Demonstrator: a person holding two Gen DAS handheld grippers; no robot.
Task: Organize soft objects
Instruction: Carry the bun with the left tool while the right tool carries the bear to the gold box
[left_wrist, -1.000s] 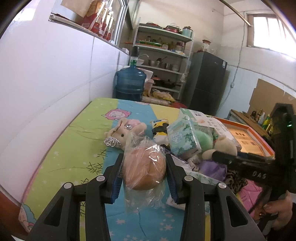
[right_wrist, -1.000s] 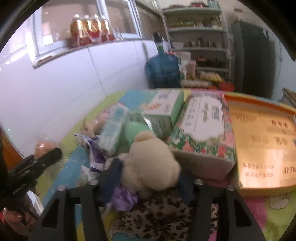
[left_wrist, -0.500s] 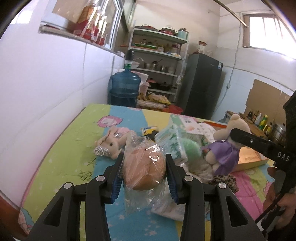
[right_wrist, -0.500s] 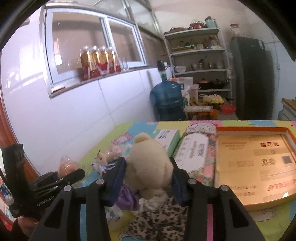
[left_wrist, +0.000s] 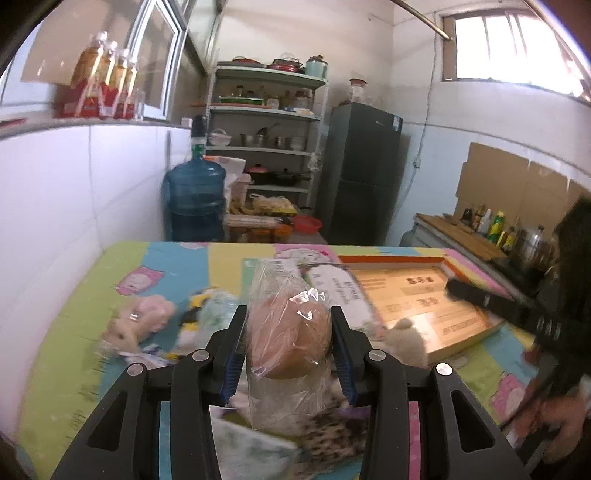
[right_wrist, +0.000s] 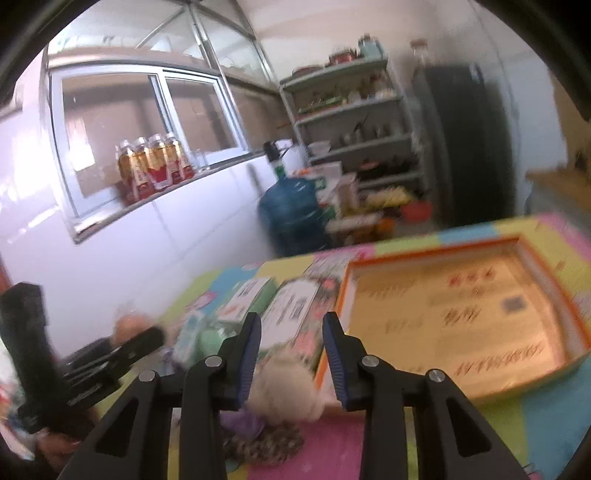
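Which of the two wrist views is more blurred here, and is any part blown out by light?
Right wrist view: heavily motion-smeared, the print in the orange tray unreadable, only the right gripper crisp. Left wrist view: sharper, the bagged bun clear, table edges smeared, upper window overexposed.

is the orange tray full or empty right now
Empty. In the right wrist view the orange tray shows only its printed bottom; the cream plush toy lies outside it, beside its near left corner.
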